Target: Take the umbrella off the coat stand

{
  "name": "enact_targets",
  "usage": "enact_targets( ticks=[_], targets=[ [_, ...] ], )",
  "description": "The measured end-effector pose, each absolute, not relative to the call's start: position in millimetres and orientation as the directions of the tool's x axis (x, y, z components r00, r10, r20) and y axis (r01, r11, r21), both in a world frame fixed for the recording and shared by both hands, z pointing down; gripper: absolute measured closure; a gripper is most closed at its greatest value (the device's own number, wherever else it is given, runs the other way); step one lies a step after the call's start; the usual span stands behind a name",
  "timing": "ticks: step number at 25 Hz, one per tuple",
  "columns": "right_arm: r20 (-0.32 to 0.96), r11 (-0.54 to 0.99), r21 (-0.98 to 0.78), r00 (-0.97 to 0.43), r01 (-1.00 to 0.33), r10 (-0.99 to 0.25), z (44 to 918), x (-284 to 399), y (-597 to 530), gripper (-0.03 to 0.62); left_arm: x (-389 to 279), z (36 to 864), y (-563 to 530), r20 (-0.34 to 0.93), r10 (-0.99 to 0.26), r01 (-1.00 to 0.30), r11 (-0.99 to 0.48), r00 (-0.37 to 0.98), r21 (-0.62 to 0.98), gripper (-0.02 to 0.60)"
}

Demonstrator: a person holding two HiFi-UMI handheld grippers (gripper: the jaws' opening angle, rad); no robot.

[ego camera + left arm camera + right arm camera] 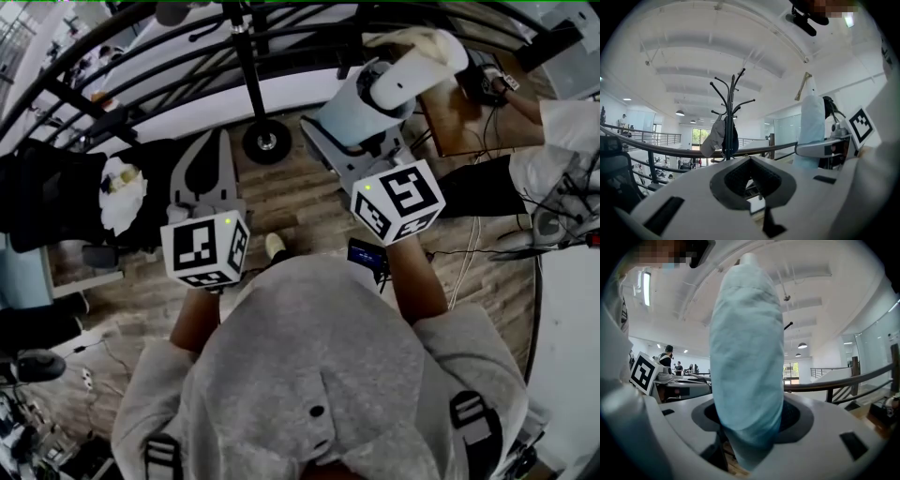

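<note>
**Gripping a soft, rolled umbrella clear of the stand**

Clamping the right hand-held gripper (749,426) on the folded umbrella (747,348), filling the centre of the right gripper view and standing roughly upright, with pads pressing into pale blue fabric low on the roll. Showing the same umbrella right of centre in the left gripper view, well apart from the coat stand (731,101) at centre, so probably hanging on no hook now. Holding the left hand-held gripper (751,180) with jaws together and nothing between them.

Judging the umbrella as light, with soft, squashy cloth over a stiff shaft and ribs. Likely sliding inside loose fabric under a weak squeeze, so favouring a grip around the whole bundle, as here, or at the pale handle end.

Finding no readable writing: only a tiny illegible mark on the cap (714,138) hanging on the stand, and square patterns on the marker cubes (398,202).
</note>
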State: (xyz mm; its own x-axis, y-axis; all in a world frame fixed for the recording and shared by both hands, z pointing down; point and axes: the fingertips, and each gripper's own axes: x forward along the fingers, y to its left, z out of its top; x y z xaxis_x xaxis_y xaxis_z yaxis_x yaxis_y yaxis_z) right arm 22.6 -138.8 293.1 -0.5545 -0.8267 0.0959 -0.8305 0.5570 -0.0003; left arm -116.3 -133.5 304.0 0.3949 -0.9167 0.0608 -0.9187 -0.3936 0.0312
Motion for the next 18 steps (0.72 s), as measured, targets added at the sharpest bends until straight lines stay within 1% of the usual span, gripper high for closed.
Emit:
enact_targets(
  ticks=[7, 13, 18],
  targets=[
    [0.082, 0.583, -0.033, -0.584, -0.812, -0.808, 299, 61, -87, 0.318, -73, 307, -80, 0.069, -0.917, -0.92, -0.392, 0.392, 0.015, 0.568],
    [0.067, 0.601, -0.027, -0.601, -0.799, -0.796, 308, 86, -32, 0.318, -46, 321, -16, 0.08, -0.922, -0.925, -0.379, 0.378, 0.007, 0.568],
    [0.059, 0.627, -0.014, -0.627, -0.779, -0.777, 299, 110, 5, 0.316, -24, 317, 26, 0.082, -0.934, -0.937, -0.349, 0.349, 0.012, 0.568]
  ],
)
